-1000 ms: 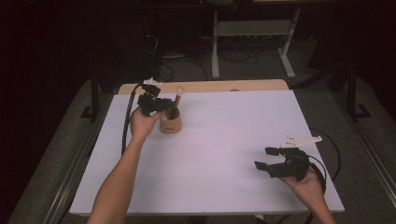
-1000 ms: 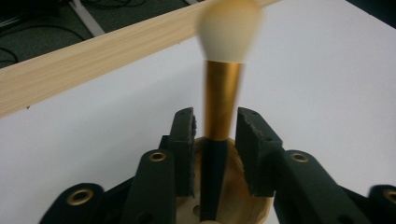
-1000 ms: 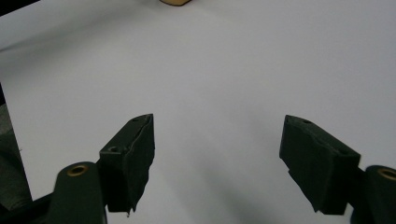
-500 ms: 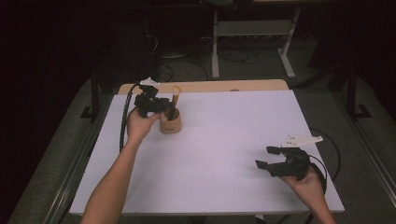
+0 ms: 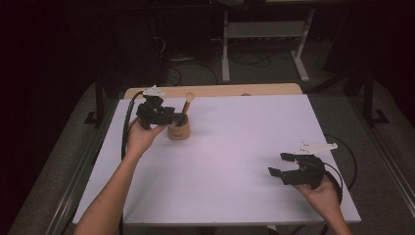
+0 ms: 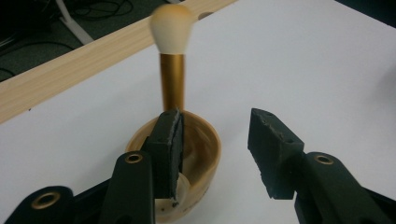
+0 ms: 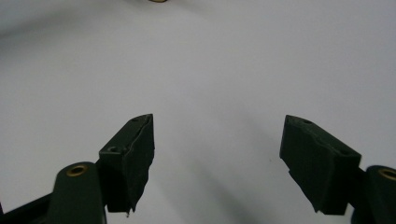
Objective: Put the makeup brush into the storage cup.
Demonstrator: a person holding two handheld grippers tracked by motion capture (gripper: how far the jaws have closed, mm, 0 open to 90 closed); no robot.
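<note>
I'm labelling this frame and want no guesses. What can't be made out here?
- Brush: head blurred in the left gripper view; foot hidden inside the cup.
- Cup: base cut off by the bottom edge and the left claw.
- Right claw: the item at the right gripper view's top edge is cut off.

The right gripper (image 7: pixel 217 158) hangs with its two black jaws spread wide above the bare white tabletop (image 7: pixel 224 60).

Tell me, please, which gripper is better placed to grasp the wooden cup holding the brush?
Left. The left gripper is open right at the wooden cup, one finger inside the rim beside the brush. The right gripper hovers open far across the table.
</note>
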